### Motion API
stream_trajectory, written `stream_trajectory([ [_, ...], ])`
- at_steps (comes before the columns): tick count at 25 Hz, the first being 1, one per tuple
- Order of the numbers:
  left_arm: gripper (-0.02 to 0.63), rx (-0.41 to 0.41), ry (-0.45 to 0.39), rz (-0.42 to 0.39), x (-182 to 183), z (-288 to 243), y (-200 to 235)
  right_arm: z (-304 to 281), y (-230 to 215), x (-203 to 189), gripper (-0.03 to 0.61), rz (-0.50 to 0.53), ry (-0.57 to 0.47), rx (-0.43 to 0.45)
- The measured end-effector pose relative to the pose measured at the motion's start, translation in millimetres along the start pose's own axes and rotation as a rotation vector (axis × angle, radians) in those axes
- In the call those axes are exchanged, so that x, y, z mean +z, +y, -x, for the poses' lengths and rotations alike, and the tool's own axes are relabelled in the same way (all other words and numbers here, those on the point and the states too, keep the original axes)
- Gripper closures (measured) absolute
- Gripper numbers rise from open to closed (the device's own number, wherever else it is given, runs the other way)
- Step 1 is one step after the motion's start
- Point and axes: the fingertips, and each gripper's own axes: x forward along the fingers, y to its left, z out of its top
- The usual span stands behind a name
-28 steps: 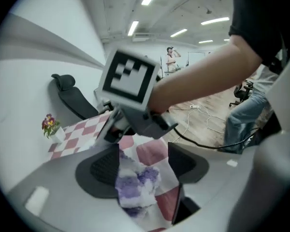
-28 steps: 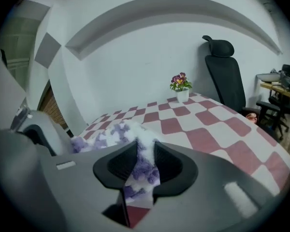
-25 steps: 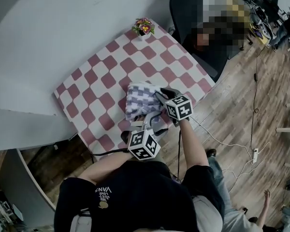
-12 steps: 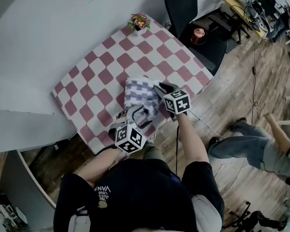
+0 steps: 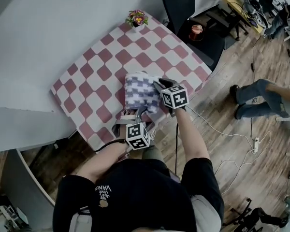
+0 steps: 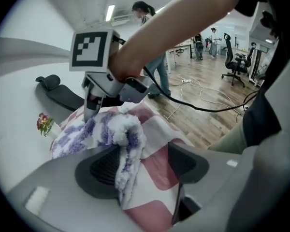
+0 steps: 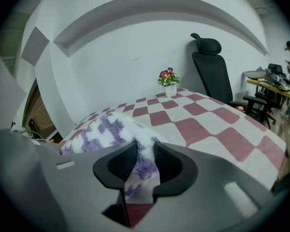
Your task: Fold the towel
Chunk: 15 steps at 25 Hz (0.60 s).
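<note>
- Wooden flooring surrounded a table (image 5: 102,72) covered with a red-and-white checked cloth, seen from the head view.
- A flower pot (image 5: 137,19) stood on the table's 12 o'clock corner, well apart from the towel.
- A black office chair (image 5: 180,4) stood off the table at about 1 o'clock.
- A person's legs (image 5: 261,98) were on the floor at 3 o'clock.
- The purple-and-white towel (image 5: 140,88) lay bunched on the cloth near the table's 5 o'clock edge, closest to the operator.
- The right gripper (image 7: 145,164) was at the towel's 3 o'clock side. Its jaws were clenched on a fold of the towel, and the fabric was pinched between both pads.
- The left gripper (image 6: 145,164) was at the towel's 6 o'clock side, angled downward. Its jaws were released. A towel edge hung against the left-hand pad (image 6: 102,167), while the other pad stood clear of the fabric, with checked cloth visible in the gap.
</note>
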Motion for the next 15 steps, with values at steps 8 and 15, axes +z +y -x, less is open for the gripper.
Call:
stream_trajectory([
  [8,0.319,0.060,-0.134,0.059,17.2,37.5,17.8,50.7,13.3,25.3,0.454,-0.069,-0.197,-0.041],
  [15,0.321,0.090,-0.196,0.107,4.2,67.9,10.8,70.2,75.5,-5.9,0.454,0.002,-0.178,-0.051],
])
